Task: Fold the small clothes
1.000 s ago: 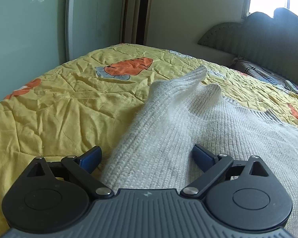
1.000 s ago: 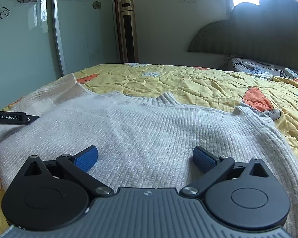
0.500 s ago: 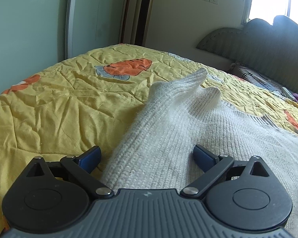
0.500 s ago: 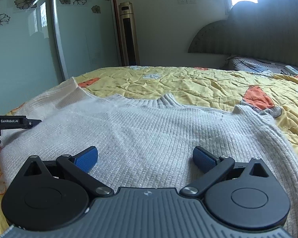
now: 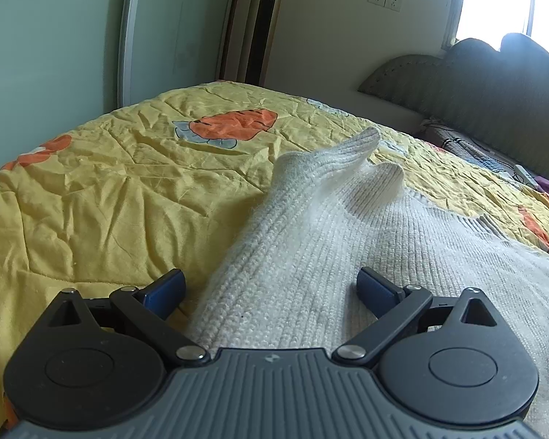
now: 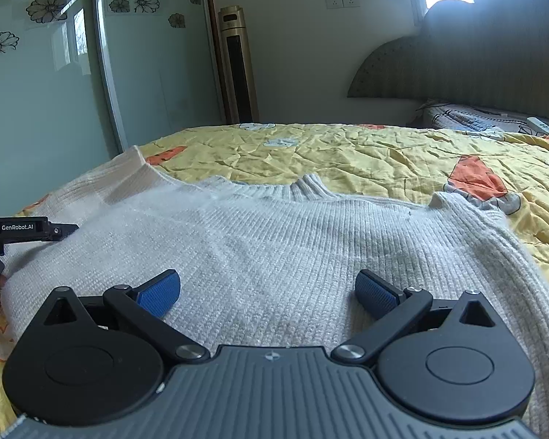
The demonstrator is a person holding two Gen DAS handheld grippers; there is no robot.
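A white knitted sweater (image 6: pixel 282 241) lies spread on the yellow quilt, its collar (image 6: pixel 303 188) toward the headboard. In the left wrist view one sleeve (image 5: pixel 311 212) runs away from me with its cuff raised. My left gripper (image 5: pixel 271 287) is open just above that sleeve, the left blue pad over the quilt and the right over the knit. My right gripper (image 6: pixel 267 291) is open low over the sweater's body, nothing between its pads. The left gripper's black body (image 6: pixel 22 228) shows at the left edge of the right wrist view.
The bed's yellow quilt (image 5: pixel 109 190) with orange carrot prints extends left and ahead. A dark headboard (image 6: pixel 475 69) and a patterned pillow (image 6: pixel 468 119) stand at the far right. A tall gold tower unit (image 6: pixel 236 62) and glass sliding doors (image 6: pixel 55 73) lie beyond the bed.
Both grippers have tilted up slightly, so the room sits lower in each view. The sweater has not moved and both stay open.
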